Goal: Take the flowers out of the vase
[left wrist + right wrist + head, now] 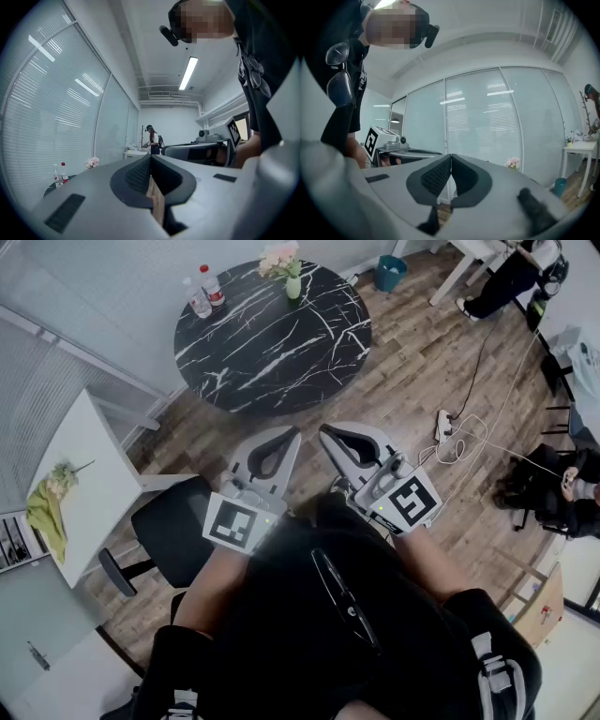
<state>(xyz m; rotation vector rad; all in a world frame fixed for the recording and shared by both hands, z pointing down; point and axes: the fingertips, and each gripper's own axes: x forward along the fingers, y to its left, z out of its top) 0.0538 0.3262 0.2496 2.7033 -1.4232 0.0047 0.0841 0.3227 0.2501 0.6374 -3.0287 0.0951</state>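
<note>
Pale pink flowers (280, 257) stand in a small green vase (293, 285) at the far edge of a round black marble table (281, 352). Both grippers are held level in front of the person's body, well short of the table. My left gripper (293, 433) has its jaws pressed together on nothing, and my right gripper (324, 431) beside it is the same. In the left gripper view the flowers (92, 162) are small and far off at the left beyond the shut left gripper (151, 158). In the right gripper view the flowers (513, 162) show far past the shut right gripper (451, 156).
Two water bottles (203, 294) stand on the marble table's left edge. A black chair (172, 532) and a white table (89, 484) with a green cloth are at my left. A power strip with cables (446, 430) lies on the wooden floor at right, near seated people. A teal bin (389, 273) stands beyond the table.
</note>
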